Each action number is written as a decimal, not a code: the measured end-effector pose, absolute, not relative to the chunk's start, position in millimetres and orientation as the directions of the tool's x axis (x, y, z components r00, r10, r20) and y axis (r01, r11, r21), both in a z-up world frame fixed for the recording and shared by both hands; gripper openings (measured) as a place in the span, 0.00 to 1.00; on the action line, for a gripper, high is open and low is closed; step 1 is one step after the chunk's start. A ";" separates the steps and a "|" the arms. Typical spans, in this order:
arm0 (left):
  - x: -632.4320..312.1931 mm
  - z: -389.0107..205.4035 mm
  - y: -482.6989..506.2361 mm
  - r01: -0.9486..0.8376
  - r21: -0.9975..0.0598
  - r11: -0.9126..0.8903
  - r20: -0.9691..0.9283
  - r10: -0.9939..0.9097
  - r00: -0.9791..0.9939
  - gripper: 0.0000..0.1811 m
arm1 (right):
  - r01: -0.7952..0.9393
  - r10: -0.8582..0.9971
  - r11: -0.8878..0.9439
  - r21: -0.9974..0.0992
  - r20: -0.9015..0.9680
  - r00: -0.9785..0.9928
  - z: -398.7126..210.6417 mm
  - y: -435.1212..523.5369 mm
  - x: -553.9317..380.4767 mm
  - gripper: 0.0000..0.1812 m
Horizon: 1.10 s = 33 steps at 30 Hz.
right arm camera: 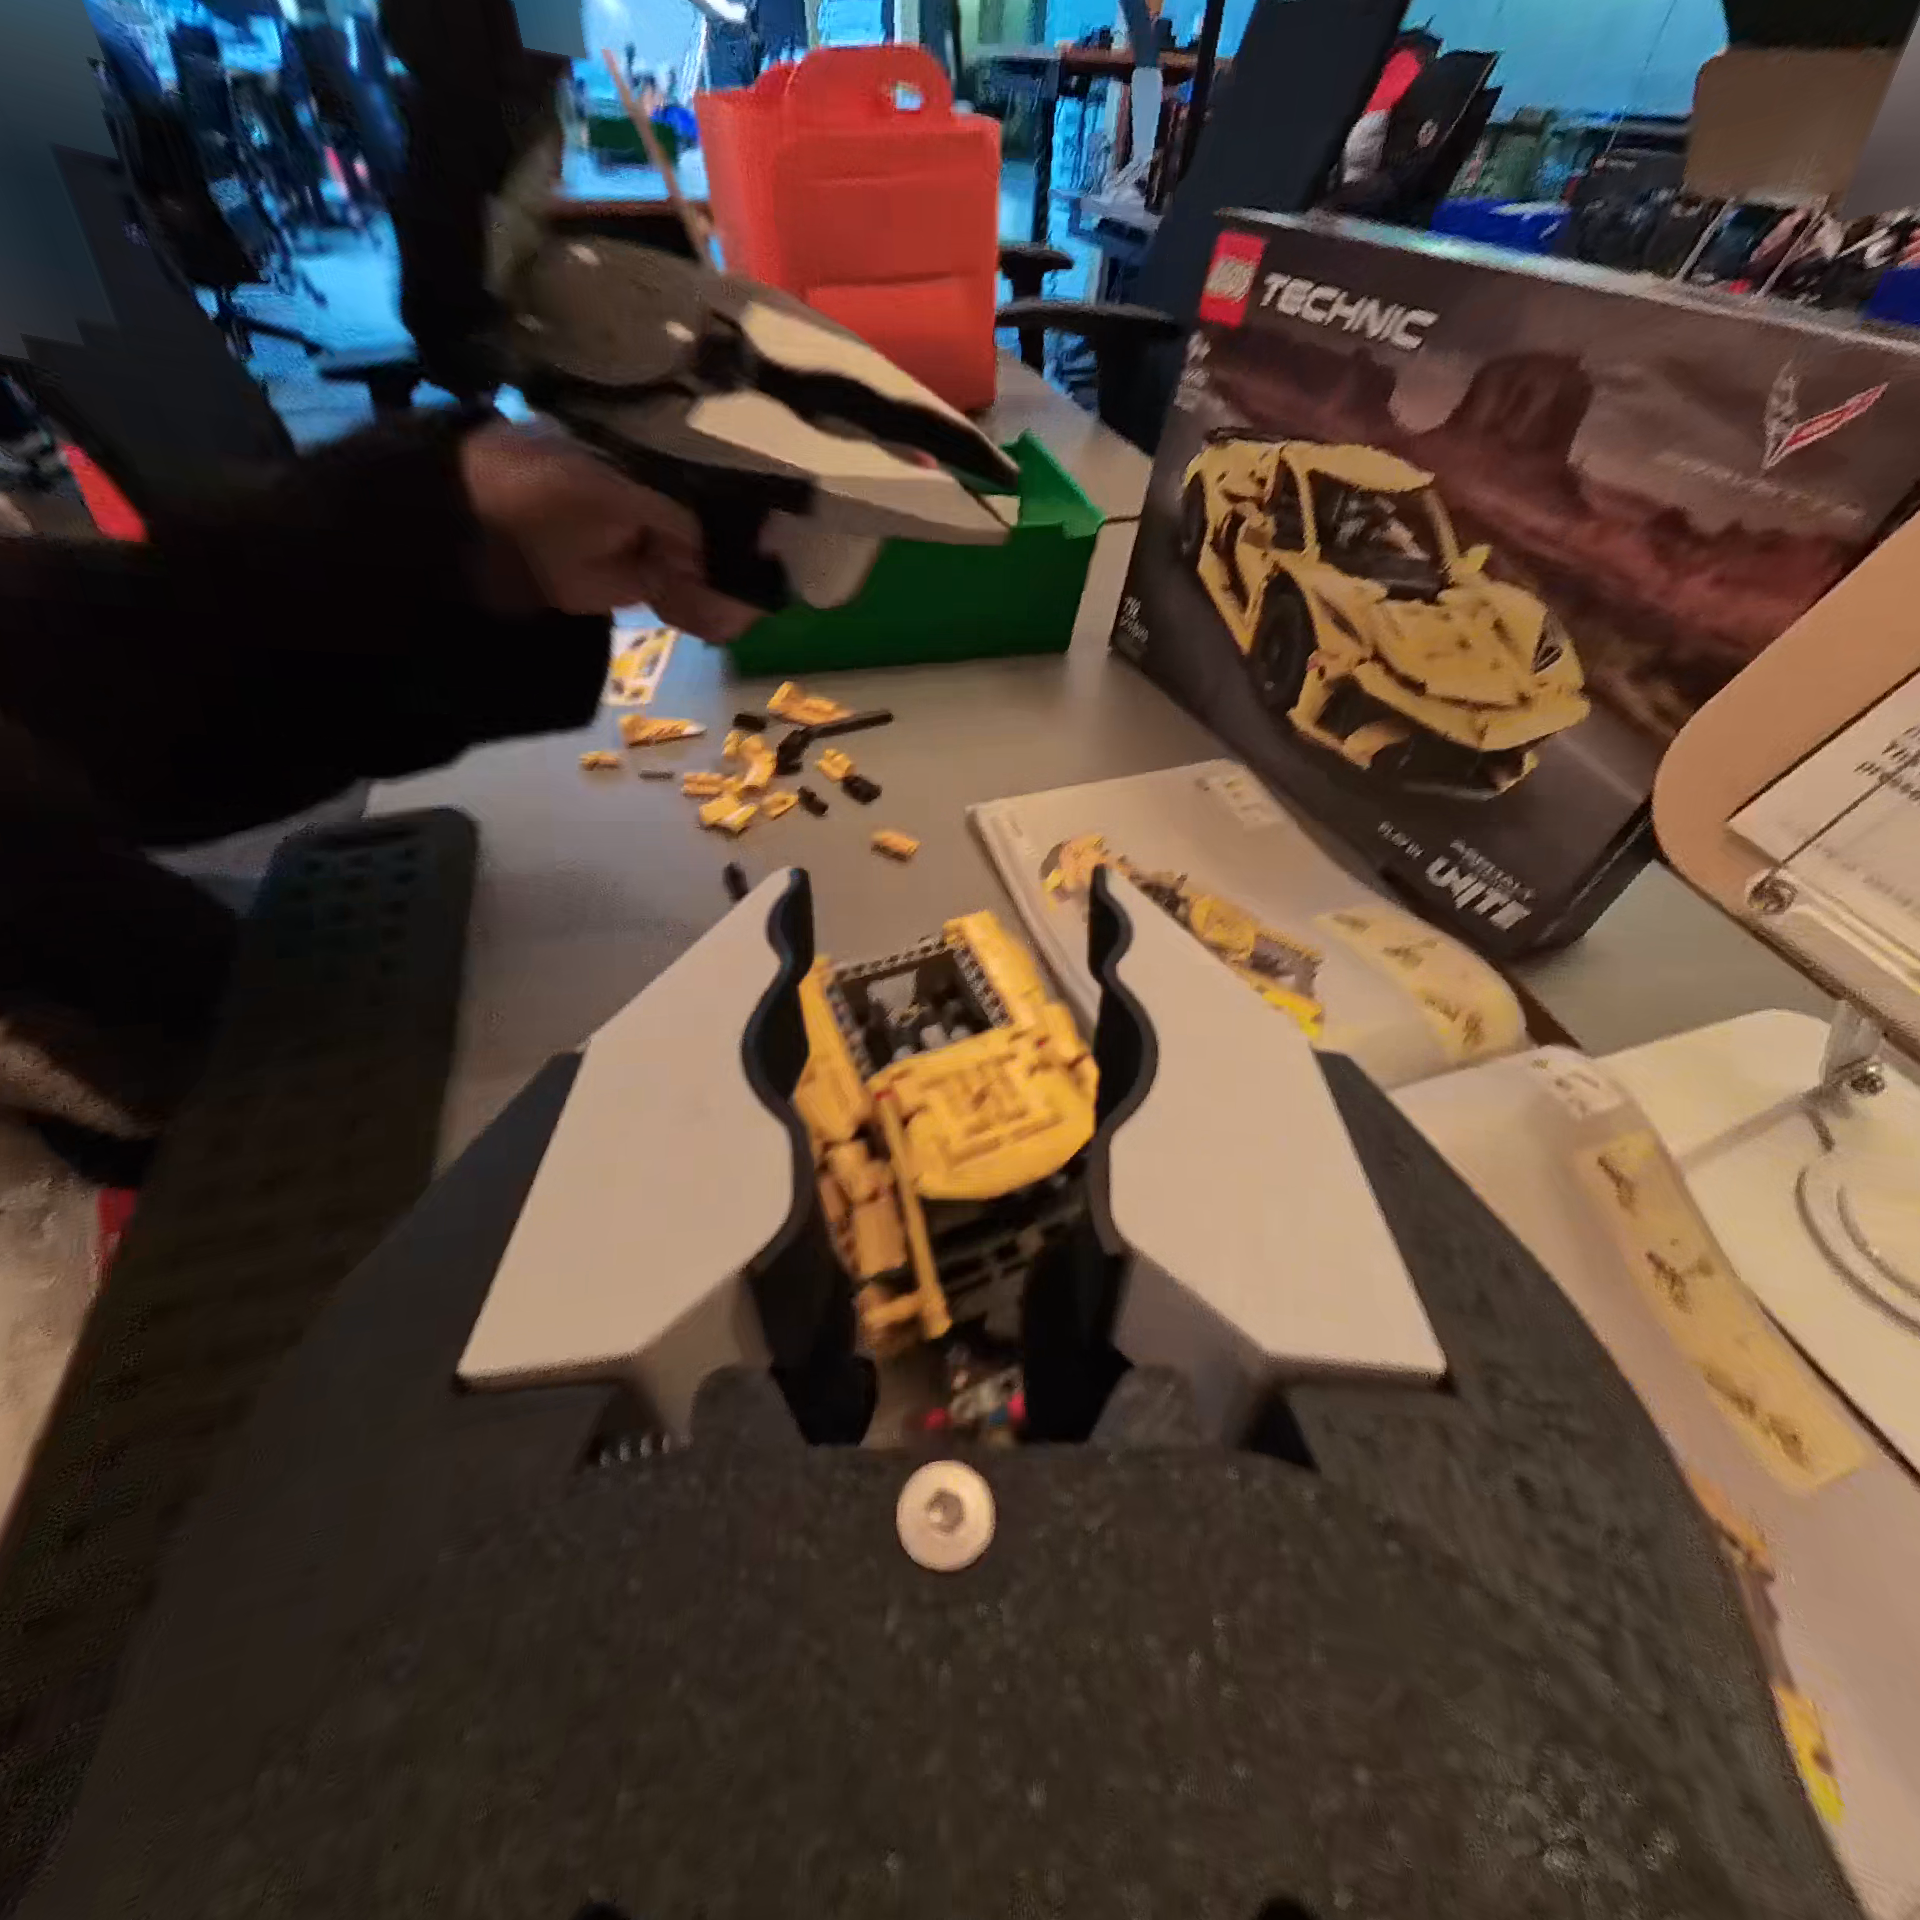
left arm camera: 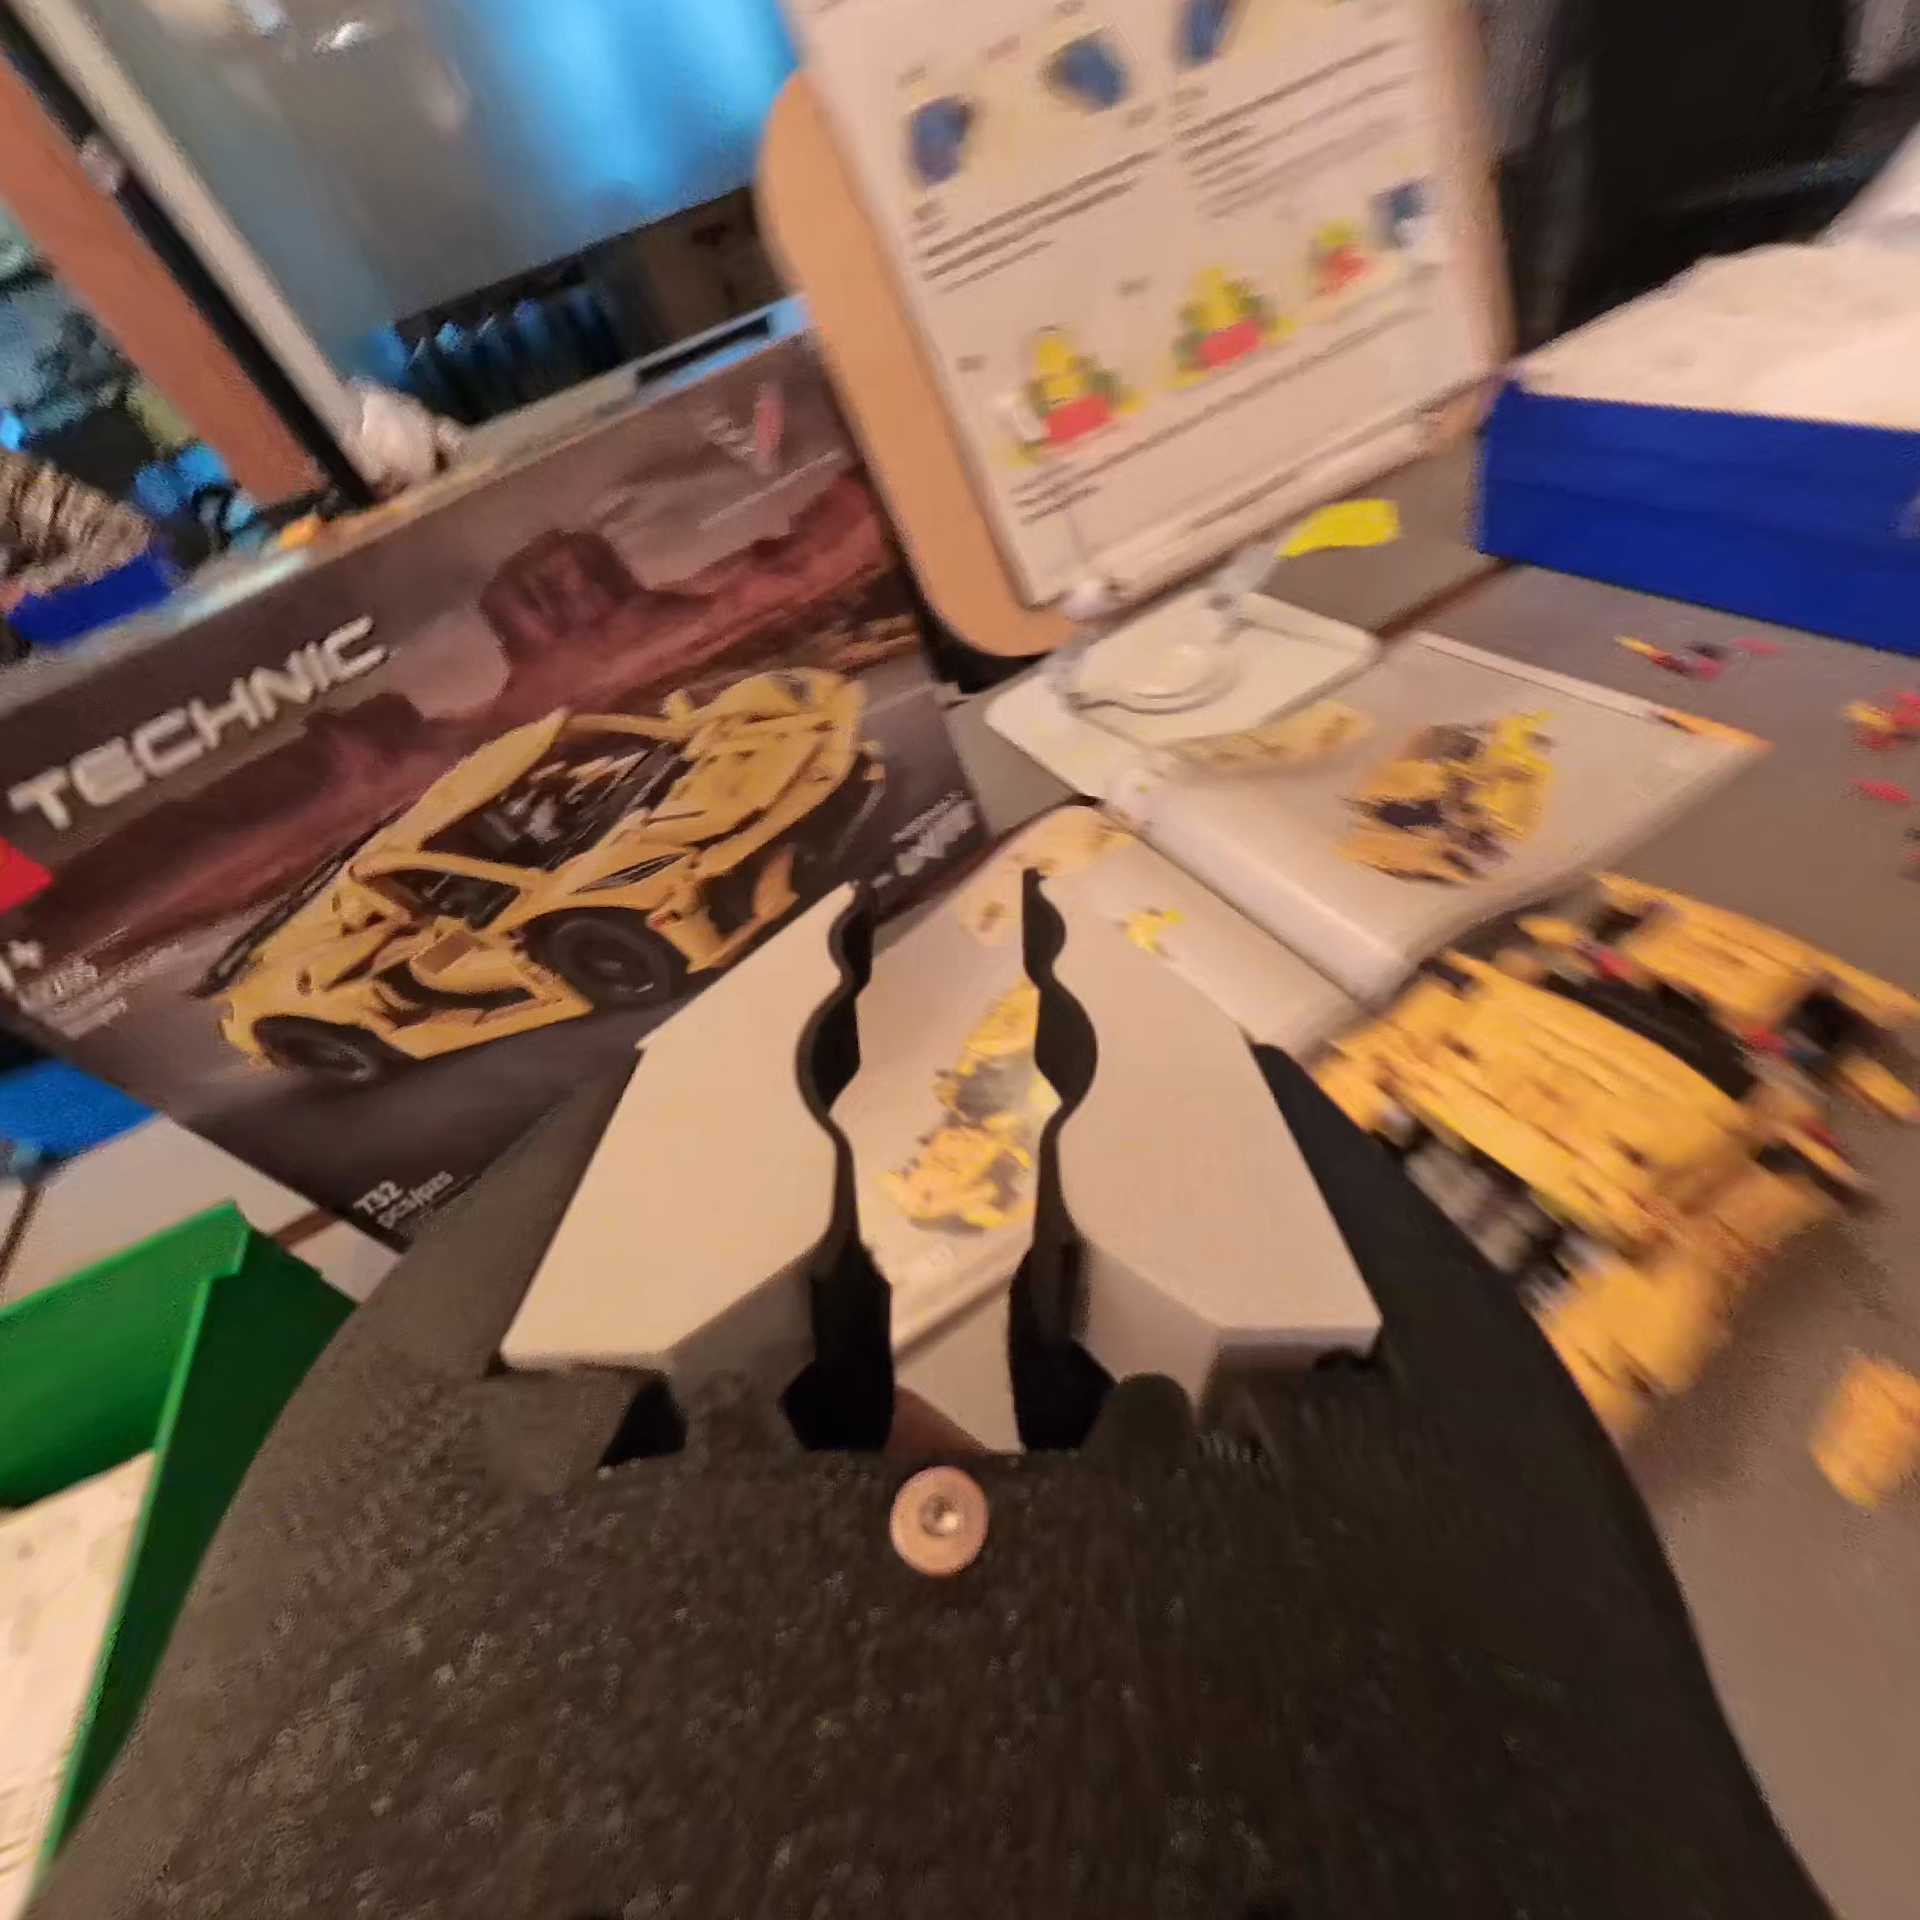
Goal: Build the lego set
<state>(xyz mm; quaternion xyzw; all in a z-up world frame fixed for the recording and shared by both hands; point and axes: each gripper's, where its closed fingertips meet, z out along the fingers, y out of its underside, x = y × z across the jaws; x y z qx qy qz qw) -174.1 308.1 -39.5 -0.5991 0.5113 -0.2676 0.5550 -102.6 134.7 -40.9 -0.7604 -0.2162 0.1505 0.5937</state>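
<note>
Loose pieces lie before the bin.

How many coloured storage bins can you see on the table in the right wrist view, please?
2: a green bin beside the set's box, just beyond the left gripper, and an orange bin behind it at the table's far edge. Others may be hidden.

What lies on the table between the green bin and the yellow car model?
In the right wrist view, loose yellow and black pieces lie scattered on the grey table between the green bin and the yellow car model.
</note>
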 end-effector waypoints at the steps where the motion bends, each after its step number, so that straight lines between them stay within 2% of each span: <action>1: -162.6 -49.0 338.7 -0.318 -0.946 0.063 -0.193 -0.898 0.396 0.16 | 0.130 0.493 -0.192 -0.973 0.019 0.870 -42.9 147.3 -96.4 0.29; 4: -149.9 -99.8 391.9 -0.237 -0.949 -0.208 0.067 -0.868 0.493 0.17 | -0.026 0.351 -0.149 -0.988 -0.077 0.933 -63.1 170.8 -60.6 0.27; 6: -147.1 -133.5 400.7 -0.175 -0.939 -0.297 0.183 -0.859 0.478 0.17 | -0.096 0.275 -0.145 -0.985 -0.133 0.952 -88.6 172.1 -38.9 0.27; 11: -146.6 -166.1 412.1 -0.294 -0.930 -0.222 0.062 -0.880 0.470 0.17 | -0.018 0.086 -0.339 -0.941 -0.050 0.995 -147.8 170.4 3.2 0.24; 16: -141.1 -181.1 400.1 -0.307 -0.912 -0.273 0.125 -0.896 0.427 0.17 | -0.034 0.044 -0.321 -0.947 -0.051 0.998 -161.7 177.3 11.3 0.21; 19: -144.9 -183.1 400.4 -0.328 -0.915 -0.235 0.076 -0.899 0.432 0.17 | -0.003 0.012 -0.343 -0.939 -0.008 1.000 -163.9 173.2 20.7 0.21; 28: -146.1 -187.1 399.1 -0.312 -0.910 -0.274 0.129 -0.901 0.415 0.17 | -0.104 -0.028 -0.326 -0.940 -0.100 0.995 -162.6 165.1 39.3 0.21; 33: -148.5 -182.5 398.3 -0.328 -0.913 -0.241 0.084 -0.900 0.427 0.17 | -0.036 -0.136 -0.362 -0.932 0.015 0.991 -143.0 130.3 77.8 0.21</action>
